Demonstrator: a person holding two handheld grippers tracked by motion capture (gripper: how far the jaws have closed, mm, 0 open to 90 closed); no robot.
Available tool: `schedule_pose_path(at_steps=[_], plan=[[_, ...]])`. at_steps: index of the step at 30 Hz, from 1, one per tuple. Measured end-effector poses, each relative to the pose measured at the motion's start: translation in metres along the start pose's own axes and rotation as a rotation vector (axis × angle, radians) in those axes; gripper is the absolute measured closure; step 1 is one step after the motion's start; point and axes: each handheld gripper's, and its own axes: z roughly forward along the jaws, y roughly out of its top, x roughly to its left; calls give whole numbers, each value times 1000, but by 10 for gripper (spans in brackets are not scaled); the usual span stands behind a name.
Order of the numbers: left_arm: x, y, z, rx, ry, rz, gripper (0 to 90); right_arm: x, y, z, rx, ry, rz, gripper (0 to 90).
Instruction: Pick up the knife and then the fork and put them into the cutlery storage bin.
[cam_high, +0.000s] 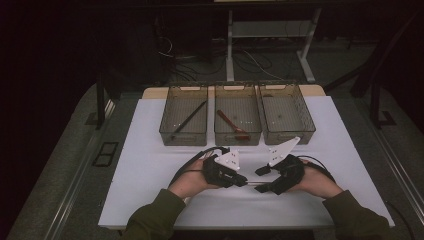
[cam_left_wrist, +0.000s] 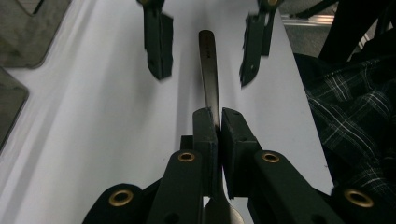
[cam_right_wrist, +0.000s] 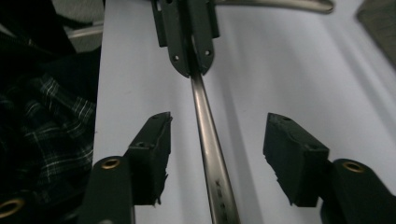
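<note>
A slim metal utensil (cam_left_wrist: 208, 60) lies lengthwise between the two grippers, low over the white table (cam_high: 150, 165) near its front edge. My left gripper (cam_left_wrist: 219, 114) is shut on the utensil's handle near the wider head end. My right gripper (cam_right_wrist: 218, 120) is open, one jaw on each side of the free end of the handle (cam_right_wrist: 210, 154), touching nothing. In the high view the left gripper (cam_high: 243, 182) and right gripper (cam_high: 261, 180) point at each other tip to tip, with the utensil (cam_high: 252, 184) bridging them.
Three clear bins stand in a row at the back of the table. The left bin (cam_high: 183, 131) holds a black stick (cam_high: 189, 120), the middle bin (cam_high: 238, 134) a brown wooden spoon (cam_high: 233, 125), and the right bin (cam_high: 287, 131) looks empty. A plaid garment (cam_left_wrist: 355, 116) lies beside the table.
</note>
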Motion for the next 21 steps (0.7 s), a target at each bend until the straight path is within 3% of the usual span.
schedule_pose_path(at_steps=[8, 12, 18, 21], plan=[[0, 5, 1, 7, -23, 16, 842, 1, 10, 13, 66, 43, -30, 621], [2, 8, 2, 20, -10, 46, 842, 1, 14, 19, 87, 55, -57, 683], [-1, 10, 1, 9, -13, 56, 841, 5, 19, 23, 119, 58, -71, 791], [-1, 10, 0, -3, -21, 61, 841, 6, 19, 23, 119, 64, -79, 801]])
